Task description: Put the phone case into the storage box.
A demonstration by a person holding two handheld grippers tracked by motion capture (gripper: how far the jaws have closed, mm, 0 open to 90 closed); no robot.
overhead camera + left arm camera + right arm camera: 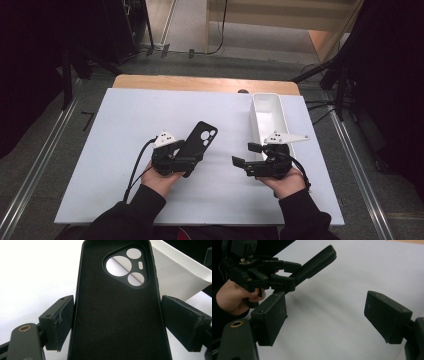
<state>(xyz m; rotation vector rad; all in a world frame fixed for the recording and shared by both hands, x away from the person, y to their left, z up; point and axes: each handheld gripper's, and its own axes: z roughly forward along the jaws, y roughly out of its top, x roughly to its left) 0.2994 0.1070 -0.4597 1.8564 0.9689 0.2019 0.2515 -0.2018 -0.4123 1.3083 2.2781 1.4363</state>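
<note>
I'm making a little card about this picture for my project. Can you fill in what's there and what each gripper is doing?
surface: white board on a wooden table
phone case: black phone case, camera cutouts at the far end, inside facing up
left gripper: left gripper, fingers pressed on the case's two long sides, lifting its far end off the board
right gripper: right gripper, open, nothing between its fingers
bin: long white bin at the board's right, looks empty
hands: one hand behind each gripper
</note>
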